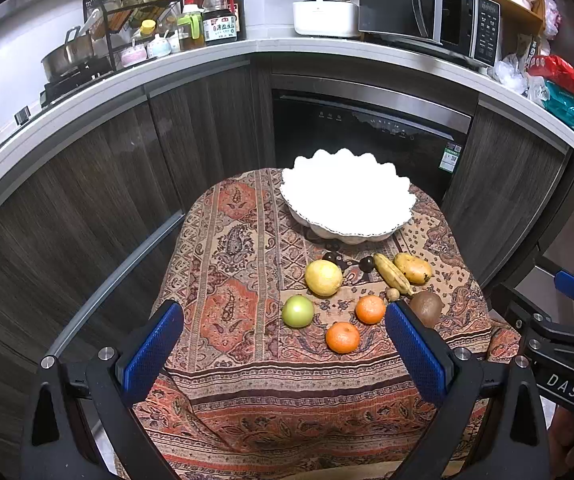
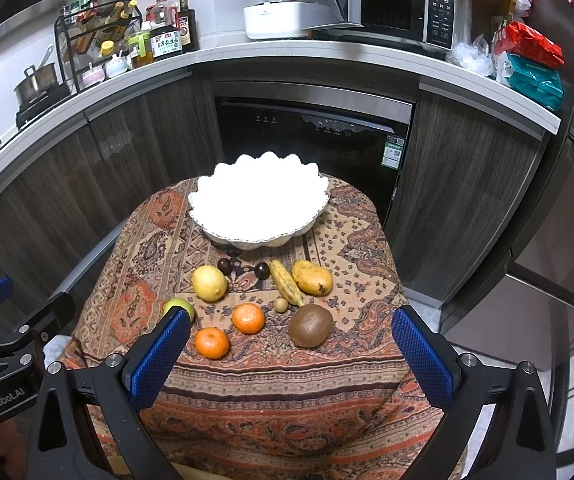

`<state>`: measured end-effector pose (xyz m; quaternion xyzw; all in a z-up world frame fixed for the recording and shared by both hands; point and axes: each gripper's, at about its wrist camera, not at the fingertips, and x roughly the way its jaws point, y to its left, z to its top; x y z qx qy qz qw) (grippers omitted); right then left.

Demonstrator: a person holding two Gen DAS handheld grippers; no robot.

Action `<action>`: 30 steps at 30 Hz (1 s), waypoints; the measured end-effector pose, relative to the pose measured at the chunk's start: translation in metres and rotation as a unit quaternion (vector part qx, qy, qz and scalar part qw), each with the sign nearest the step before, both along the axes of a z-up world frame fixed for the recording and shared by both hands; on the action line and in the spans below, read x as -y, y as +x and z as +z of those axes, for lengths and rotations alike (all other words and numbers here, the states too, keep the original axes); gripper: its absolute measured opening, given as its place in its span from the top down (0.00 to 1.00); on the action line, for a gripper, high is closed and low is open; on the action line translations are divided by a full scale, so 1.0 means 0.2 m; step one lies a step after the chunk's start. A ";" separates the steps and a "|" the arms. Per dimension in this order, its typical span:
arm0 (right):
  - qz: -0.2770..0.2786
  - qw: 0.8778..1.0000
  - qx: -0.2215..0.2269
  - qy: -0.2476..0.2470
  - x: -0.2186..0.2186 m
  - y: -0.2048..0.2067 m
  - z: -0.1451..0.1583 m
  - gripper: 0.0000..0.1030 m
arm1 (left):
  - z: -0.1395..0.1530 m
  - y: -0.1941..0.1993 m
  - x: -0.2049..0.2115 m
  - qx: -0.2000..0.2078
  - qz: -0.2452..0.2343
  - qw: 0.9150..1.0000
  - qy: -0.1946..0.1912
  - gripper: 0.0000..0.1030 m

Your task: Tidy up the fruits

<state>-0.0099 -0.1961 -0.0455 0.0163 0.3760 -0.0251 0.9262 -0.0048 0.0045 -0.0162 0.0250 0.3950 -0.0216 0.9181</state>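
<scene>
Jaws wide on both grippers; banana (image 2: pixel 286 283) points toward bowl (image 2: pixel 207 200)

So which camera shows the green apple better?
The left wrist view. There the green apple lies fully visible on the cloth, between the open fingers of the left gripper. In the right wrist view, the right gripper's left finger hides most of the apple.

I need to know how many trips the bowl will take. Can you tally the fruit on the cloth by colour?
Orange: 2
Yellow: 3 (lemon, banana, mango)
Green: 1
Brown: 1 kiwi
Dark: 2
Tan: 1 small
Total: 10
</scene>
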 end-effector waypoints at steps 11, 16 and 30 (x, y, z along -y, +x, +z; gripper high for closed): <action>-0.006 1.000 -0.010 0.001 0.00 0.04 -0.03 0.01 | -0.04 0.04 0.01 -0.011 0.000 1.000 0.003 0.00; -0.009 1.000 -0.014 -0.001 0.01 0.06 -0.05 0.01 | -0.06 0.06 0.02 -0.014 0.001 1.000 0.006 0.00; -0.014 0.999 -0.033 -0.015 0.03 0.15 -0.21 0.01 | -0.23 0.16 0.04 -0.033 -0.010 0.999 0.011 0.01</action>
